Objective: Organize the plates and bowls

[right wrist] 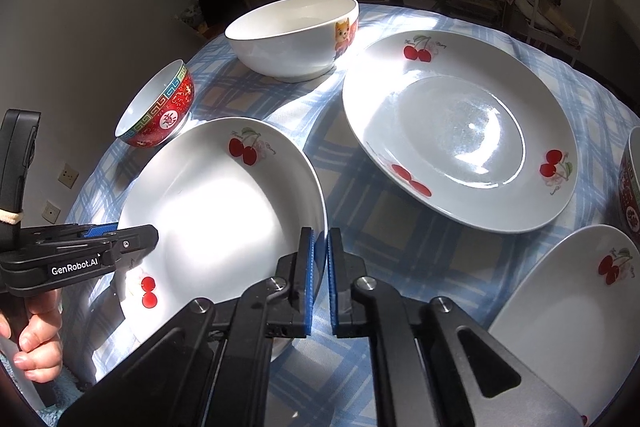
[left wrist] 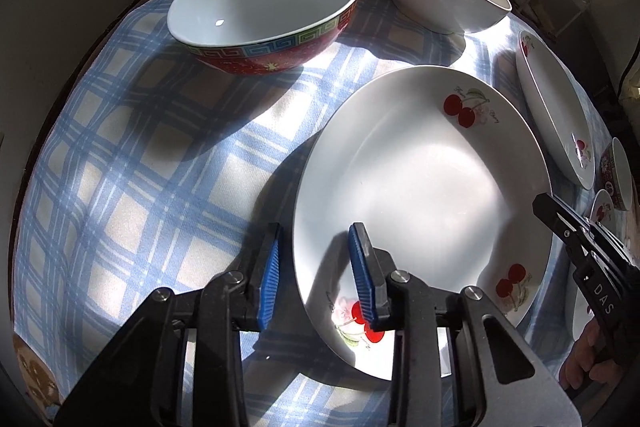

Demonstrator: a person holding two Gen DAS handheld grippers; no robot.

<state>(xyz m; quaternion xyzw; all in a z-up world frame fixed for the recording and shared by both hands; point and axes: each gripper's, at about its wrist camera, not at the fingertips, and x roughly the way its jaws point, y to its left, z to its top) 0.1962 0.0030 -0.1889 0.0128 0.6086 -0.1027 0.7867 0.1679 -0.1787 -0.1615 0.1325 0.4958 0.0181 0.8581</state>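
Both grippers are on the same cherry plate (right wrist: 208, 203), one on each side of it. The right gripper (right wrist: 322, 279) is clenched on the plate's rim, pads pinching the edge. The left gripper (left wrist: 316, 275) straddles the opposite rim with one pad inside the plate and one outside over the cloth; there's a visible gap at the pads, so it isn't clamped on it.

The plate sits on the table (right wrist: 384, 227) with the blue checked cloth, near its front edge. Just beside it is a bigger cherry plate (right wrist: 460, 155), apart from it. At the back edge are a white bowl (right wrist: 288, 43) with a cat print and a red bowl (right wrist: 158, 107), which sits just behind the gripped plate. Another cherry plate (right wrist: 568, 299) pokes in at the front right corner.
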